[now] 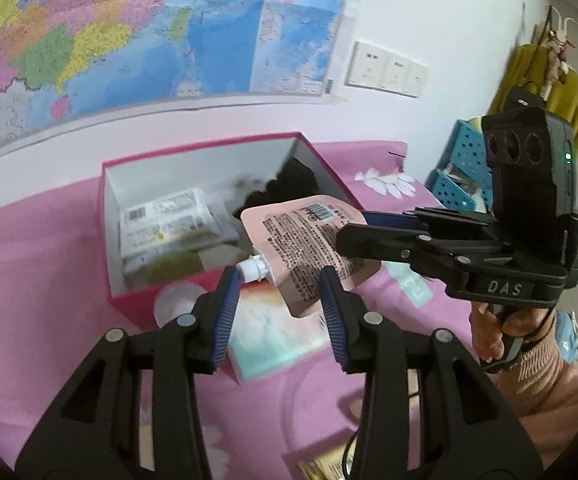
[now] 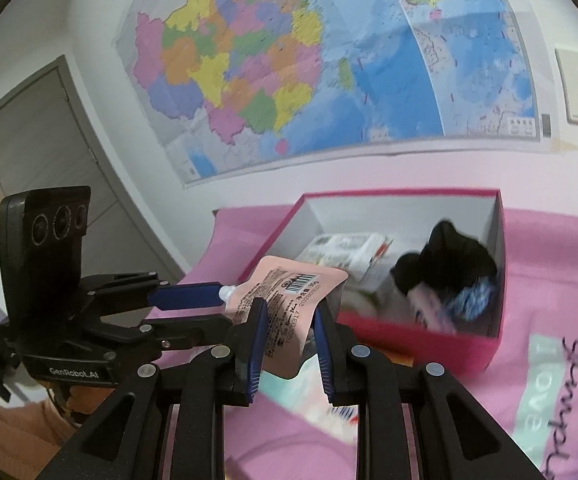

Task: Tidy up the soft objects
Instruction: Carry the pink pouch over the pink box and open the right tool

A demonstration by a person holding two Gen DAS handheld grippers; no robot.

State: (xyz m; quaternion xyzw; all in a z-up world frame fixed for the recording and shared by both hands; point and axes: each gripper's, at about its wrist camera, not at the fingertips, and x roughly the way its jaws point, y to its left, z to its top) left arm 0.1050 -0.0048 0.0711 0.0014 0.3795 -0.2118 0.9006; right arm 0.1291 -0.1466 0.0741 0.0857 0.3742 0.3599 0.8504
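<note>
A pale pink spouted pouch (image 1: 309,248) hung in the air above the near wall of an open red box (image 1: 137,300) on a bed spread with a pink cover (image 1: 41,280), held from both sides: the right tongs (image 2: 287,332) were clamped narrow on its lower end, while the left tongs (image 1: 279,300) gripped at its white cap (image 1: 253,269), their blue pads (image 1: 225,312) either side of the spout. The pouch sat tilted, cap end toward the left tongs, barcode end toward the box. Inside the box lay a printed packet (image 1: 173,220) and a dark plush toy (image 2: 449,264), with the gap between them looking the likeliest landing place. Carrying it in well would probably mean keeping both tongs level so the soft pouch did not fold, clearing the rim, then lowering before letting go
</note>
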